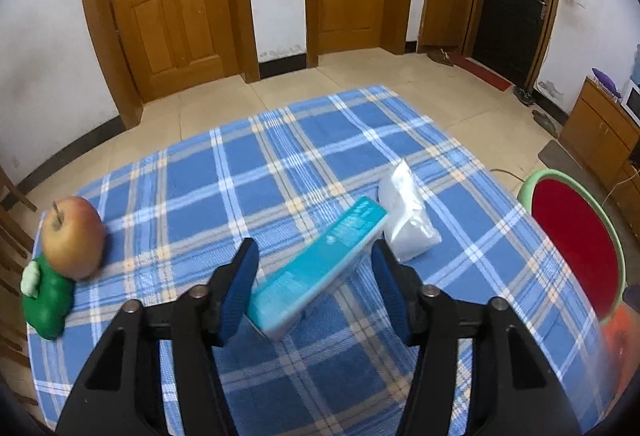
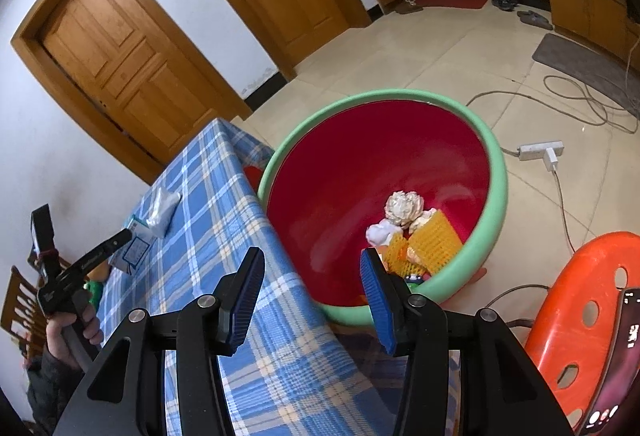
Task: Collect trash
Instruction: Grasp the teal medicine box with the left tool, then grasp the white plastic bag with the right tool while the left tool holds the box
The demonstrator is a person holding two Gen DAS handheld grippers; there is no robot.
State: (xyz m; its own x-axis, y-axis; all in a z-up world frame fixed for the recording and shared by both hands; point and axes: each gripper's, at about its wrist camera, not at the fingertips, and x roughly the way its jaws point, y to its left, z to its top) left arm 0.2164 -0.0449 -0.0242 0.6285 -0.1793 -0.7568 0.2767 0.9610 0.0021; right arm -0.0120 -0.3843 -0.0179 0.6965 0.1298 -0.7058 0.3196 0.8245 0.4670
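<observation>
A teal box (image 1: 320, 268) lies at a slant on the blue plaid tablecloth (image 1: 240, 175). My left gripper (image 1: 314, 244) straddles it, and its blue pads touch the box on both long sides. Just beyond the box rests a white plastic packet (image 1: 408, 215). The right wrist view shows the same box (image 2: 134, 252) and packet (image 2: 162, 209), with the left gripper (image 2: 120, 238) held in a hand. My right gripper (image 2: 311, 254) is open and empty over the table's edge. It faces a red basin with a green rim (image 2: 496, 163) that holds crumpled paper (image 2: 404, 207) and yellow mesh pieces (image 2: 434, 244).
An apple (image 1: 72, 236) and a green toy (image 1: 46, 300) sit at the table's left edge. The basin's rim (image 1: 536, 179) shows off the table's right side. An orange stool (image 2: 580, 316), a phone (image 2: 616, 356) and a power strip with cables (image 2: 540, 149) are beside the basin.
</observation>
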